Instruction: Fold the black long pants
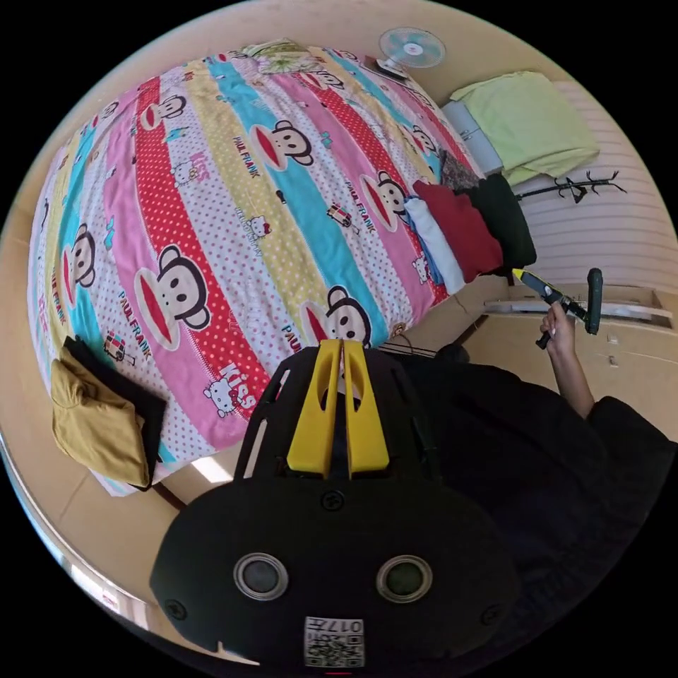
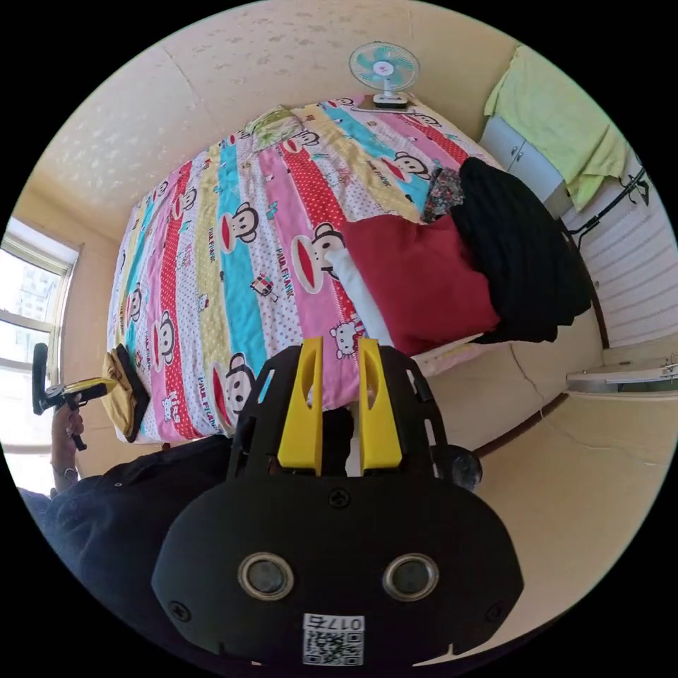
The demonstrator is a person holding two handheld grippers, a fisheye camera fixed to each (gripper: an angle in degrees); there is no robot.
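Striped bedding in pink, red, yellow and blue, printed with cartoon monkeys, covers a bed (image 1: 212, 212). In the left gripper view, the left gripper (image 1: 342, 344) hovers over the bed's near edge, its yellow jaws pressed together with nothing between them. In the right gripper view, the right gripper (image 2: 338, 342) hangs above the same edge, jaws slightly spread and empty.

Along one side of the bed lies a row of clothes: a white piece (image 2: 357, 293), a red piece (image 2: 417, 286), and a black pile (image 2: 519, 254), likely the pants, draped partly over the bed's edge. Neither gripper touches them. At the opposite corner sits a folded mustard garment (image 1: 95, 424) on a folded black one (image 1: 141, 399).

A small fan (image 2: 385, 70) stands at the far end of the bed. A lime-green cloth (image 1: 530, 123) drapes over a cabinet beside it. The person's hand (image 1: 561, 332) holds the right gripper away from the bed.
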